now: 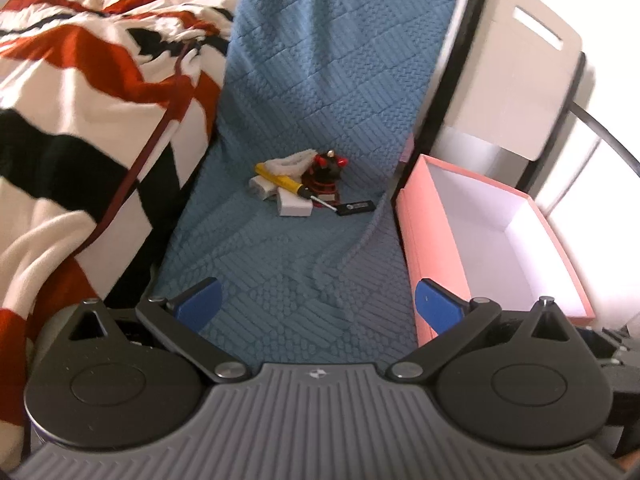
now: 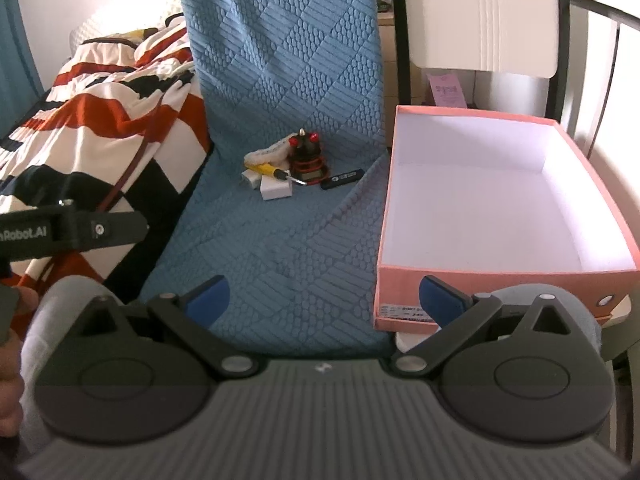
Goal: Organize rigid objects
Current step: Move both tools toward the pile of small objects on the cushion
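Note:
A small heap of objects lies on the blue quilted cover: a yellow-handled screwdriver, a white block, a black and red gadget, a black flat stick and a white fluffy piece. An empty pink box with white inside stands to the right. My left gripper and right gripper both hang open well in front of the heap, holding nothing.
A striped red, black and cream blanket covers the bed on the left. A white chair back with a black frame stands behind the box. The other gripper's black body and a hand show at the right wrist view's left edge.

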Demonstrator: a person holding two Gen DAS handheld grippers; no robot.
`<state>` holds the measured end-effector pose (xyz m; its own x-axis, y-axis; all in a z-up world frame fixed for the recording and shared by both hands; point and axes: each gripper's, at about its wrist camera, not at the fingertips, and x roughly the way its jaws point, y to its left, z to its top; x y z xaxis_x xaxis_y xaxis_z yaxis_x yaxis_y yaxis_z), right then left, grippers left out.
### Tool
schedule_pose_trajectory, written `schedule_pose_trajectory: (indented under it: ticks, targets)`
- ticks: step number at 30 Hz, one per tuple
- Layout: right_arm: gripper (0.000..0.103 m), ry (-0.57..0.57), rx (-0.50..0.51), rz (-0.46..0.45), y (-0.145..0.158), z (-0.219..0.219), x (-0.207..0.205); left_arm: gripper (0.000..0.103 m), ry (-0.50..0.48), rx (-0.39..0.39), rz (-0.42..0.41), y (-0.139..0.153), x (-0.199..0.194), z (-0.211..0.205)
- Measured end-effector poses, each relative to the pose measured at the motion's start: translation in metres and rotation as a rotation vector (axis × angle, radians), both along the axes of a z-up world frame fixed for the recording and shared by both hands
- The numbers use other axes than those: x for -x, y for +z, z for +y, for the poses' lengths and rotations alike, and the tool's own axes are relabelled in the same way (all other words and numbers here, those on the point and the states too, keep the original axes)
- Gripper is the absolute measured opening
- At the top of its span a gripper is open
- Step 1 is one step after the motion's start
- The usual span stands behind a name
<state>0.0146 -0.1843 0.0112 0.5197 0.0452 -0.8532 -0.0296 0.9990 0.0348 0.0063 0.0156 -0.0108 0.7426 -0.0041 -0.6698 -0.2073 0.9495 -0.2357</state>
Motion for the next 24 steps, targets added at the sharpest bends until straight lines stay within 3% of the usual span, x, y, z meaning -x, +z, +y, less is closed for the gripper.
schedule_pose_trajectory:
  ticks: [19, 24]
  targets:
    - [0.103, 0.076, 0.027, 0.019, -0.038, 0.017, -0.038, 0.103, 0.008, -0.009, 0.020, -0.033, -0.059, 0.028]
    - [0.103, 0.049, 0.042, 0.024, -0.049, 0.016, -0.056, 0.103, 0.011, -0.020, -0.023, -0.048, -0.082, 0.040]
